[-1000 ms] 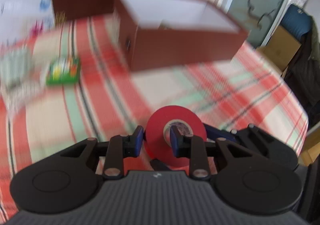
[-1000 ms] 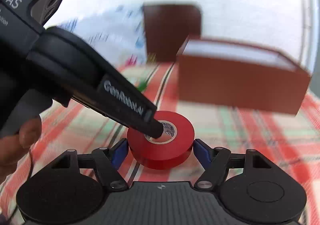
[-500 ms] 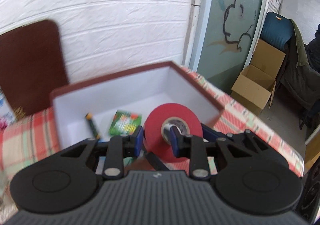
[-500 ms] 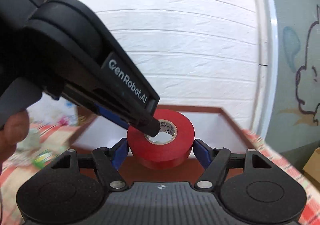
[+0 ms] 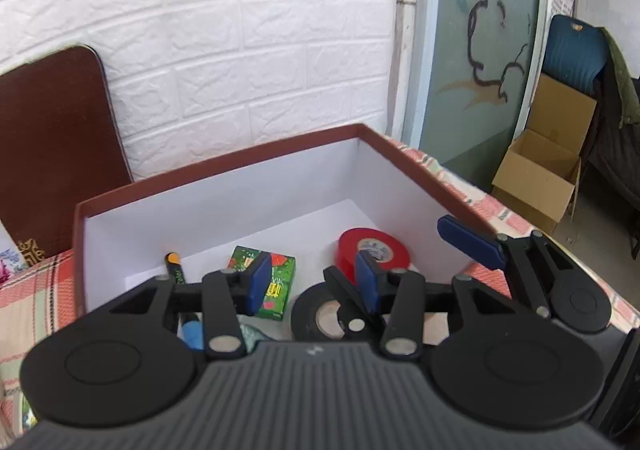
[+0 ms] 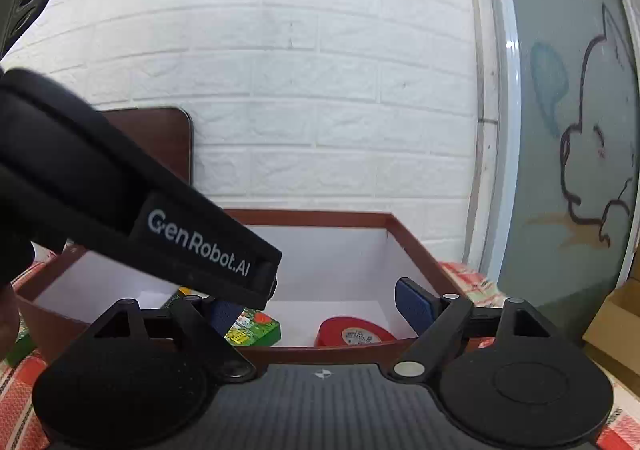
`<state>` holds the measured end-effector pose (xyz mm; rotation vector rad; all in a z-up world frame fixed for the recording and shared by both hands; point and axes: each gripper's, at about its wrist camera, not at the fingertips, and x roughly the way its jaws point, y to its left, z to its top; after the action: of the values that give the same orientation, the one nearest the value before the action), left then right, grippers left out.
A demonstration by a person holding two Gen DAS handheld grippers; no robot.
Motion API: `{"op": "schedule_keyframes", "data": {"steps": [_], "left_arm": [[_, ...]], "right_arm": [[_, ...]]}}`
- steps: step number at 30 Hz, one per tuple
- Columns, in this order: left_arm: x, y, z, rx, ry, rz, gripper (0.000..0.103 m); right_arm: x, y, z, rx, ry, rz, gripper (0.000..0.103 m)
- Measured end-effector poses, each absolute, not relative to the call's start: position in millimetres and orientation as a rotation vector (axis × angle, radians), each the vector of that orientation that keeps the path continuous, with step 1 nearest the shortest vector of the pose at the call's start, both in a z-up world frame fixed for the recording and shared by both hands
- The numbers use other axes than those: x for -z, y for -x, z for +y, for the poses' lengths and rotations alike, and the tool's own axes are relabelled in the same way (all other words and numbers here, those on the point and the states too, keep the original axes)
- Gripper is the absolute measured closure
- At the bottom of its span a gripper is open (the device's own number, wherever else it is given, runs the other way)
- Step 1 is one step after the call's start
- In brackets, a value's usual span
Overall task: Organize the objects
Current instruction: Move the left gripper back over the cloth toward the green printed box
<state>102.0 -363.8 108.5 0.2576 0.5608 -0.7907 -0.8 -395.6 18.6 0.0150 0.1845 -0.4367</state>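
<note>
I hold both the left gripper (image 5: 312, 284) and right gripper (image 6: 320, 308) spread wide and empty above the brown white-lined cardboard box (image 5: 224, 166). The red tape roll (image 5: 374, 254) apparently rests inside. Deposit step complete; next, withdraw and locate another object.

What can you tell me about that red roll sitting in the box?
The red tape roll looks like glossy vinyl electrical tape wound on a core with a printed label inside. It lies flat on the white floor of the brown box, near the right wall, beside a black tape roll. Neither gripper holds it: the left gripper hangs open above it, one finger partly hiding it, and the right gripper is open too.
</note>
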Motion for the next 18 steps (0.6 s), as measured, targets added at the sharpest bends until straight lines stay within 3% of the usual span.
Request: {"op": "schedule_keyframes", "data": {"steps": [7, 12, 18], "left_arm": [[-118, -56, -318, 0.846, -0.218, 0.546, 0.054], [-99, -28, -272, 0.837, -0.232, 0.57, 0.051], [-41, -49, -193, 0.603, -0.227, 0.752, 0.051]], "right_arm": [[-14, 64, -360, 0.454, -0.114, 0.132, 0.022], [13, 66, -342, 0.389, -0.237, 0.278, 0.02], [33, 46, -303, 0.201, -0.244, 0.508, 0.037]]}}
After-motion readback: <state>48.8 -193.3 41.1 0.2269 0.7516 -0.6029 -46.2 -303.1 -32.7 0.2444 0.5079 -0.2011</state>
